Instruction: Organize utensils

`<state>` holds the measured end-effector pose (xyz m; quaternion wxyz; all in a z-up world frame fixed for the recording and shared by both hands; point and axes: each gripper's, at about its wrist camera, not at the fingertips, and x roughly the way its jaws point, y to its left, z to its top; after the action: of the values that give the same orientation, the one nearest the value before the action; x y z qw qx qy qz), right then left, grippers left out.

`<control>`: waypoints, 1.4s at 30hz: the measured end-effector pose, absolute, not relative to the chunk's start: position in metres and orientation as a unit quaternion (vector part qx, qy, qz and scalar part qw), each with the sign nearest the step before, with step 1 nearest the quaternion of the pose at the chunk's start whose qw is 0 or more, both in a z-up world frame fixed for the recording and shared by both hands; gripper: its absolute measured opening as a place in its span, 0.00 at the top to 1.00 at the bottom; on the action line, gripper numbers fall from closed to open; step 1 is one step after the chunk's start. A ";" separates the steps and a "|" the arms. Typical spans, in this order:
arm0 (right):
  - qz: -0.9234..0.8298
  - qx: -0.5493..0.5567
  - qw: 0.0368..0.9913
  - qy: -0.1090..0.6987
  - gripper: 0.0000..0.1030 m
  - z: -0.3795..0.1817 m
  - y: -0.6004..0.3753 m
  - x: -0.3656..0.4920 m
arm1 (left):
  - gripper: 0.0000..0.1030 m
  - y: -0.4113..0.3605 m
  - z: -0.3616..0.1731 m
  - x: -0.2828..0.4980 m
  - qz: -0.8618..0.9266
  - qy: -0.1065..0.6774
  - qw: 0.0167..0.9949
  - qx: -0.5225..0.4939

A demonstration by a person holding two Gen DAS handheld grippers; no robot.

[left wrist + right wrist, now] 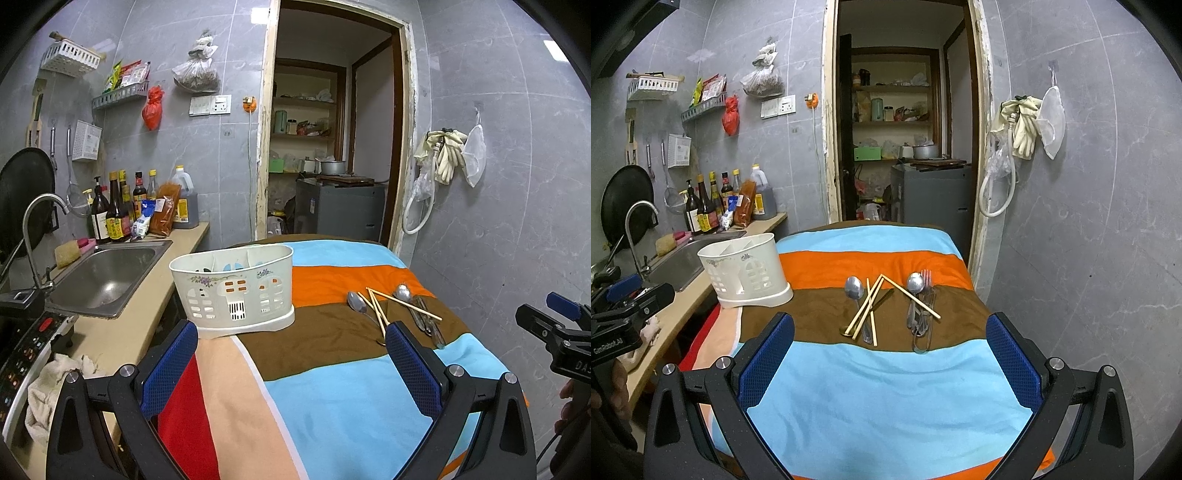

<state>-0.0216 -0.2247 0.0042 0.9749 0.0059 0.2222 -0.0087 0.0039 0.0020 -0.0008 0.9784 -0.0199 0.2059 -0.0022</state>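
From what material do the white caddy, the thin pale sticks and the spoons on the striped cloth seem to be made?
White slotted utensil caddy: likely moulded plastic, matte, with cut-out windows and a printed flower motif.
Thin pale chopsticks: probably bamboo or wood, with a dull, light tan surface.
Shiny grey spoons: apparently polished steel, since the bowls reflect light.
Colourful striped cloth: soft fabric, fuzzy like a towel.

The utensil caddy looks like glossy cream plastic with a printed flower pattern. The spoons are shiny polished metal, as is the fork. The chopsticks appear pale matt wood. The striped cloth is soft, matt fabric. The gripper pads show blue textured mesh rubber. At far left, the sink is brushed steel.
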 end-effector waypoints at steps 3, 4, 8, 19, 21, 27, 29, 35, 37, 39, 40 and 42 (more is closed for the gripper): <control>-0.011 0.005 0.976 0.220 0.01 0.008 -0.225 -0.020 | 0.01 0.000 -0.001 0.009 -0.007 0.203 0.979 -0.019; -0.011 0.004 0.976 0.218 0.01 0.011 -0.226 -0.019 | 0.01 0.002 0.002 0.014 -0.009 0.201 0.979 -0.020; -0.015 0.007 0.977 0.211 0.01 0.020 -0.230 -0.014 | 0.01 0.000 0.008 0.025 -0.021 0.195 0.980 -0.032; -0.026 0.018 0.982 0.189 0.01 0.038 -0.249 0.016 | 0.01 -0.017 0.021 0.065 -0.038 0.179 0.982 -0.041; -0.029 0.020 0.982 0.188 0.01 0.039 -0.253 0.027 | 0.01 -0.021 0.022 0.076 -0.040 0.178 0.982 -0.040; -0.038 0.025 0.979 0.197 0.01 0.036 -0.275 0.070 | 0.01 -0.034 0.023 0.117 -0.044 0.180 0.981 -0.047; -0.043 0.026 0.978 0.203 0.01 0.032 -0.281 0.081 | 0.01 -0.038 0.021 0.129 -0.048 0.184 0.980 -0.052; -0.046 0.030 0.972 0.227 0.01 0.017 -0.301 0.123 | 0.01 -0.057 0.010 0.171 -0.053 0.202 0.977 -0.050; -0.043 0.036 0.970 0.237 0.01 0.011 -0.309 0.137 | 0.01 -0.064 0.005 0.183 -0.055 0.212 0.975 -0.048; -0.041 0.039 0.967 0.248 0.01 0.002 -0.314 0.151 | 0.01 -0.070 -0.001 0.194 -0.053 0.224 0.972 -0.047; -0.039 0.040 0.966 0.254 0.01 -0.003 -0.316 0.159 | 0.01 -0.071 -0.004 0.199 -0.053 0.229 0.971 -0.047; -0.034 0.044 0.962 0.267 0.01 -0.014 -0.320 0.174 | 0.01 -0.075 -0.013 0.211 -0.051 0.246 0.967 -0.047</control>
<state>0.1737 -0.3197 -0.0141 0.9620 0.0443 0.2674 -0.0339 0.2108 -0.0751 -0.0128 0.9668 -0.0473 0.2459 -0.0513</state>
